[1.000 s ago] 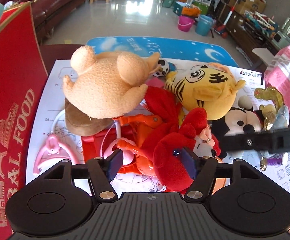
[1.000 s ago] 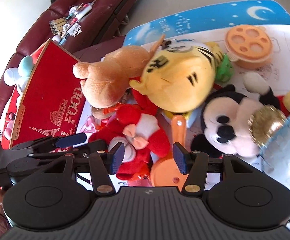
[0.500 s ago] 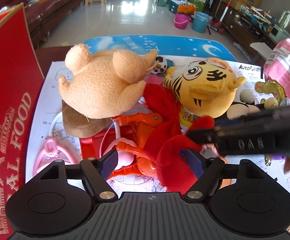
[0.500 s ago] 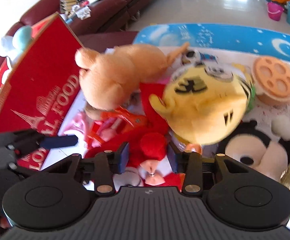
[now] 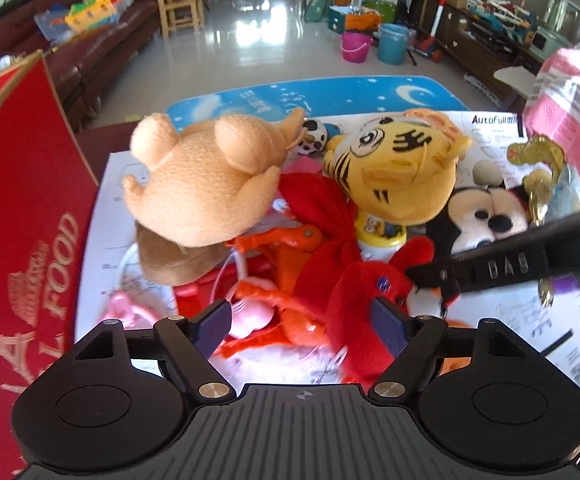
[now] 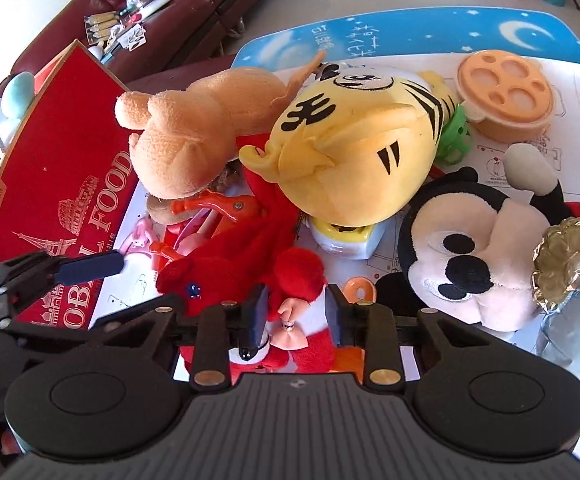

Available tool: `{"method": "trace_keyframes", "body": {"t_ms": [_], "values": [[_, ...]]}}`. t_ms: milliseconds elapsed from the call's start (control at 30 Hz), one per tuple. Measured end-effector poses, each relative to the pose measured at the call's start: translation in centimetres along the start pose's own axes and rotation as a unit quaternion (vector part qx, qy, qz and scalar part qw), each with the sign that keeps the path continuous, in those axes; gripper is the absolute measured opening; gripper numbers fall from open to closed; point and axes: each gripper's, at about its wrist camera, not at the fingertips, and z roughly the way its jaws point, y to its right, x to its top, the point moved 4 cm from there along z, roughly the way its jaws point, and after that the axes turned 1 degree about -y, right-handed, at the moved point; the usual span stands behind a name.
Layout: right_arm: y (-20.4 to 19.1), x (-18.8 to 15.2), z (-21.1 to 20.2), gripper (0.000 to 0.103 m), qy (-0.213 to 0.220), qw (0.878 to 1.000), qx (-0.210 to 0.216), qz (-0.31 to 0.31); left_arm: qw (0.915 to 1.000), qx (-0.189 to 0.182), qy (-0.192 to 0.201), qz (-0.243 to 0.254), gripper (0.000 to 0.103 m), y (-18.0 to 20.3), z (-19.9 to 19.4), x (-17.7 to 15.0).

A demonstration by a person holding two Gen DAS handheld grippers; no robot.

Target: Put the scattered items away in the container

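A red plush toy (image 6: 250,276) with a pink bow lies at the near edge of a toy pile. My right gripper (image 6: 295,312) is shut on the red plush toy, its jaws pressed on the part with the bow. My left gripper (image 5: 303,320) is open just left of it, with the red plush (image 5: 353,300) against its right finger. The right gripper's fingers cross the left wrist view (image 5: 489,268). The red box (image 6: 62,184) marked FOOD stands at the left.
The pile holds a tan plush (image 5: 206,184), a yellow tiger plush (image 6: 353,148), a Mickey plush (image 6: 473,256), orange plastic toys (image 5: 286,240) and an orange lidded tub (image 6: 505,92). A gold and blue foil object (image 6: 569,280) lies at the right. White paper covers the table.
My right gripper has moved down onto the red plush and closed on it. My left gripper has stayed open and drawn back a little.
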Motion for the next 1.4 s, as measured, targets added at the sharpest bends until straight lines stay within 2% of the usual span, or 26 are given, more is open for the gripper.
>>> {"method": "trace_keyframes", "body": {"t_ms": [200, 300, 433, 467, 500, 533, 567, 733, 800, 867, 933, 1000, 1033, 1100, 1133, 1233, 1400], "values": [[0.5, 0.0, 0.1, 0.037, 0.001, 1.000, 0.005, 0.020, 0.9990, -0.014, -0.017, 0.039, 0.088, 1.7, -0.3, -2.5], [0.7, -0.1, 0.1, 0.044, 0.002, 1.000, 0.005, 0.029, 0.9981, -0.006, -0.030, 0.054, 0.088, 3.1, 0.8, -3.0], [0.9, -0.2, -0.2, 0.046, 0.003, 0.999, 0.006, 0.033, 0.9979, 0.014, -0.029, 0.056, 0.085, 3.8, 2.5, -2.5], [1.0, -0.3, -0.3, 0.048, 0.003, 0.999, 0.006, 0.035, 0.9979, 0.014, -0.033, 0.054, 0.074, 3.8, 2.9, -2.3], [1.2, -0.3, -0.4, 0.051, 0.003, 0.999, 0.007, 0.037, 0.9980, 0.004, -0.040, 0.049, 0.068, 3.7, 3.2, -2.2], [1.3, -0.3, -0.4, 0.052, 0.004, 0.999, 0.007, 0.040, 0.9979, -0.015, -0.047, 0.041, 0.051, 3.6, 3.3, -2.2], [1.4, -0.3, -0.4, 0.053, 0.003, 0.999, 0.010, 0.043, 0.9974, -0.032, -0.054, 0.034, 0.041, 3.5, 3.4, -2.2], [1.1, 0.0, 0.1, 0.055, 0.001, 0.998, 0.024, 0.054, 0.9970, -0.033, -0.063, 0.032, 0.042, 3.4, 3.6, -2.8], [1.0, 0.1, 0.7, 0.055, -0.002, 0.998, 0.022, 0.055, 0.9970, -0.035, -0.066, 0.023, 0.046, 3.1, 3.7, -2.9], [1.1, -0.1, 1.1, 0.055, -0.002, 0.998, 0.020, 0.057, 0.9972, -0.027, -0.067, 0.020, 0.058, 2.9, 3.7, -3.0], [1.2, -0.3, 1.3, 0.053, 0.001, 0.998, 0.021, 0.061, 0.9976, -0.006, -0.066, 0.022, 0.077, 2.8, 4.0, -3.1], [1.2, -0.4, 1.3, 0.044, 0.005, 0.998, 0.026, 0.064, 0.9976, 0.000, -0.065, 0.023, 0.079, 2.8, 4.2, -3.0], [1.1, -0.4, 1.2, 0.044, 0.008, 0.998, 0.023, 0.062, 0.9977, -0.004, -0.065, 0.021, 0.074, 2.9, 4.3, -2.9], [0.8, -0.4, 1.1, 0.042, 0.011, 0.998, 0.019, 0.058, 0.9972, -0.024, -0.068, 0.019, 0.051, 3.2, 4.1, -2.9], [0.7, -0.4, 1.1, 0.042, 0.011, 0.998, 0.019, 0.059, 0.9966, -0.040, -0.071, 0.016, 0.034, 3.4, 4.1, -2.9], [0.5, -0.6, 0.5, 0.040, 0.013, 0.998, 0.023, 0.059, 0.9974, -0.027, -0.063, 0.025, 0.033, 3.8, 3.5, -3.0], [0.0, -0.9, -0.5, 0.040, 0.014, 0.998, 0.032, 0.060, 0.9974, -0.035, -0.062, 0.013, 0.033, 3.2, 2.4, -3.2]]}}
